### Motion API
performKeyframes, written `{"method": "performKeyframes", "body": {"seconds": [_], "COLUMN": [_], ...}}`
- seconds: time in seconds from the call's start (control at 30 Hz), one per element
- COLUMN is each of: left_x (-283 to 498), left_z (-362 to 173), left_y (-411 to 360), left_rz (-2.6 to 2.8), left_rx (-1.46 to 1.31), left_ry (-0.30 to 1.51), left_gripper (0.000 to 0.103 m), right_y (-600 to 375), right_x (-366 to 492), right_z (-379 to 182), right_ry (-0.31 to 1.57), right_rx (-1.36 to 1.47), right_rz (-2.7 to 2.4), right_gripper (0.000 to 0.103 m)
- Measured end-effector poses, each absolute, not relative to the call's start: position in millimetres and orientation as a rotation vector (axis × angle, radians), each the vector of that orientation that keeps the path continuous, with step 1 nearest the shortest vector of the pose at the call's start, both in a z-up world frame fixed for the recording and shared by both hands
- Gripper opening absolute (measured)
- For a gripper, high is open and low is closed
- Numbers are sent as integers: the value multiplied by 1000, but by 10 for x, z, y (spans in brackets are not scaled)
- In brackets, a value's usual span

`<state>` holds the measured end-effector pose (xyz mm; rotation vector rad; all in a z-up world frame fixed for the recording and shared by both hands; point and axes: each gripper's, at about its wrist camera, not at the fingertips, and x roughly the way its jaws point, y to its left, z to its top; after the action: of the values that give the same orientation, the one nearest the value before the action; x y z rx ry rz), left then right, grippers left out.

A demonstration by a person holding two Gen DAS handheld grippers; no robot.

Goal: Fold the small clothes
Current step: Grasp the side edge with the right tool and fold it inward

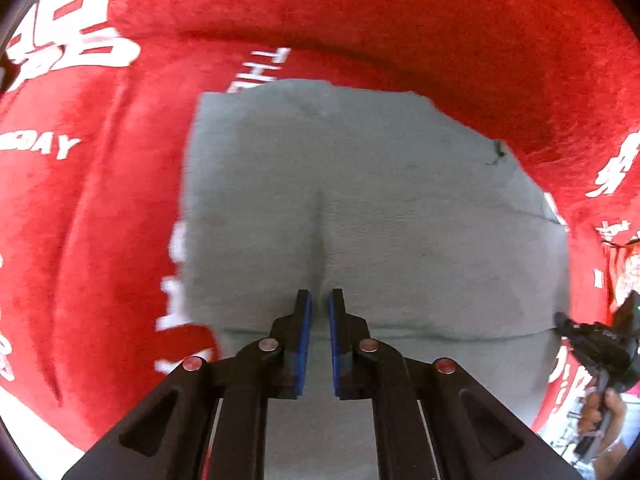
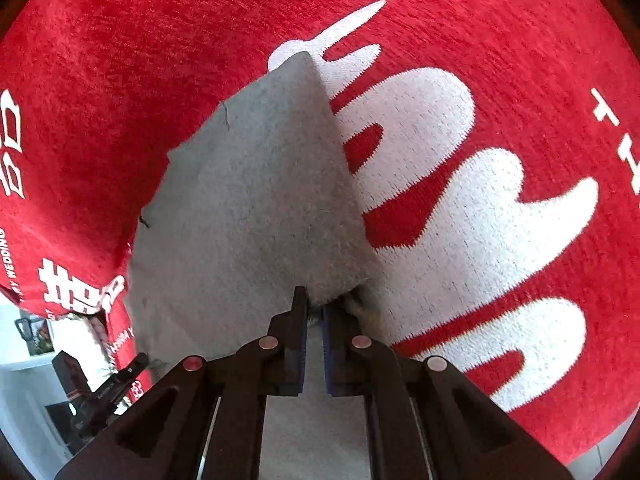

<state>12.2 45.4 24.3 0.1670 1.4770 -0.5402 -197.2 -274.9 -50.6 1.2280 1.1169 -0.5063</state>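
Note:
A small grey garment point(image 1: 360, 208) lies on a red blanket with white lettering point(image 1: 360, 16). My left gripper point(image 1: 319, 300) is shut on the grey garment's near edge, with the cloth pinched between the blue pads. In the right wrist view the grey garment point(image 2: 248, 200) rises in a raised fold toward the camera. My right gripper point(image 2: 315, 308) is shut on the grey garment at its near corner. The right gripper also shows at the right edge of the left wrist view point(image 1: 592, 340), and the left gripper at the lower left of the right wrist view point(image 2: 120, 376).
The red blanket point(image 2: 480, 40) covers the whole work surface, with big white characters point(image 2: 460, 184) to the right of the garment. Its edge hangs down at the lower left of the right wrist view point(image 2: 80, 292), with room furniture beyond.

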Motion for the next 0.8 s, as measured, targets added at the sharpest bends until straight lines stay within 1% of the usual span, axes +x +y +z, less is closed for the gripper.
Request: {"method": "performKeyframes", "body": {"seconds": [0.17, 0.27, 0.37, 0.4, 0.43, 0.47, 0.5, 0.53, 0.57, 0.6, 0.63, 0.67, 0.7, 0.8], "left_x": [177, 179, 138, 127, 99, 81, 59, 37, 35, 20, -1, -15, -30, -60], "left_z": [387, 491, 518, 514, 494, 477, 467, 467, 467, 499, 515, 504, 502, 499], "left_y": [601, 542, 442, 407, 331, 268, 208, 169, 118, 105, 68, 28, 11, -50], "left_rz": [-488, -467, -475, -486, -493, -494, -489, -486, -479, -474, -482, -488, -489, -489], "left_rx": [203, 229, 264, 266, 270, 278, 283, 277, 265, 257, 265, 275, 279, 290], "left_ry": [1443, 1400, 1384, 1389, 1394, 1396, 1396, 1395, 1383, 1359, 1348, 1352, 1356, 1351], "left_gripper": [9, 9, 9, 9, 9, 12, 40, 62, 89, 91, 91, 91, 91, 91], "right_y": [-2640, -2690, -2826, -2897, -2970, -3032, -3104, -3172, -3215, -3244, -3265, -3274, -3274, -3221], "right_x": [-1993, -2086, -2045, -2001, -1959, -1928, -1880, -1852, -1808, -1779, -1750, -1724, -1716, -1652], "right_z": [-308, -134, -144, -196, -249, -288, -347, -399, -466, -529, -581, -607, -591, -405], "right_ry": [1169, 1116, 1103, 1112, 1110, 1106, 1104, 1100, 1103, 1111, 1114, 1117, 1114, 1118], "right_rx": [1139, 1107, 1117, 1131, 1144, 1151, 1159, 1170, 1189, 1212, 1239, 1262, 1265, 1139], "right_rz": [-546, -603, -621, -621, -614, -608, -599, -591, -575, -558, -537, -518, -512, -499], "right_gripper": [9, 9, 10, 15, 25, 33, 50, 54, 54, 49, 22, 9, 9, 9]}}
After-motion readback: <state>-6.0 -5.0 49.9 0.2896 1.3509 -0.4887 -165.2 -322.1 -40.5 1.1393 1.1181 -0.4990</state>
